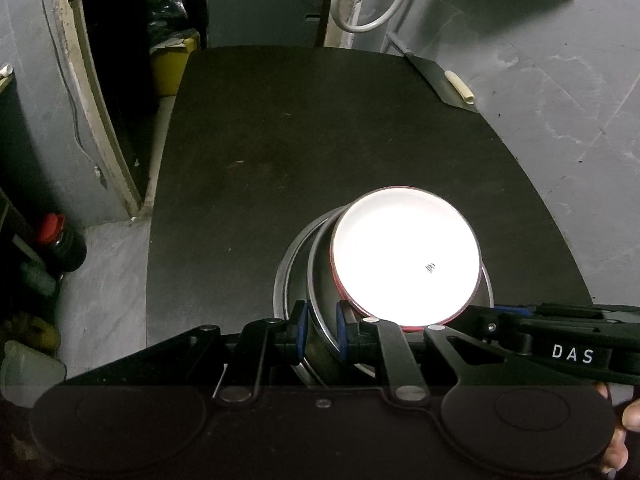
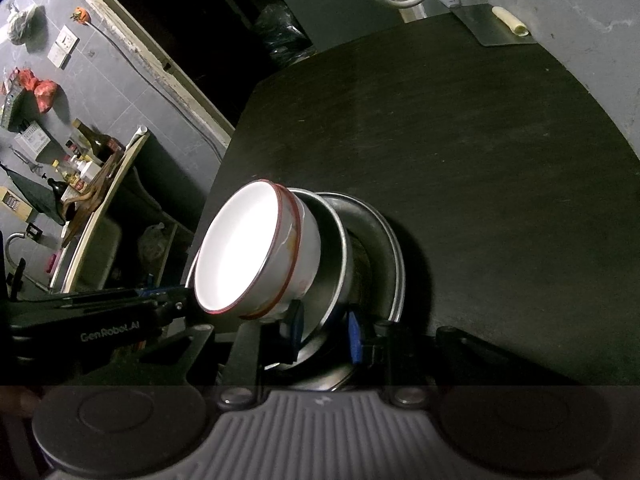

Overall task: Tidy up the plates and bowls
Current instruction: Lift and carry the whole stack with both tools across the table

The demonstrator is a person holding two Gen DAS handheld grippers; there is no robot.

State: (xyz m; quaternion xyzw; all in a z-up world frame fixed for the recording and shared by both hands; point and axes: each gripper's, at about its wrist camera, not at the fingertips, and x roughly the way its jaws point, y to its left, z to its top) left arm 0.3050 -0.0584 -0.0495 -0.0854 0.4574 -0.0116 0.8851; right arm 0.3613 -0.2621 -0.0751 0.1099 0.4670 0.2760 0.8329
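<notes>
Both jaws nearly closed, pinching steel plate rims

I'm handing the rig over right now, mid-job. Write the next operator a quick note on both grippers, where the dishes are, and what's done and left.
Left gripper: shut on the rim of a steel dish in the stack.
Right gripper: jaws astride the near rim of a steel dish, nearly shut on it.
Dishes: white red-rimmed bowl sits tilted on top of the nested steel dishes, near the front of the dark table.
Done: the dishes are gathered into one stack.
Left: the bowl isn't seated level; settle the stack, then release both grippers.
</notes>
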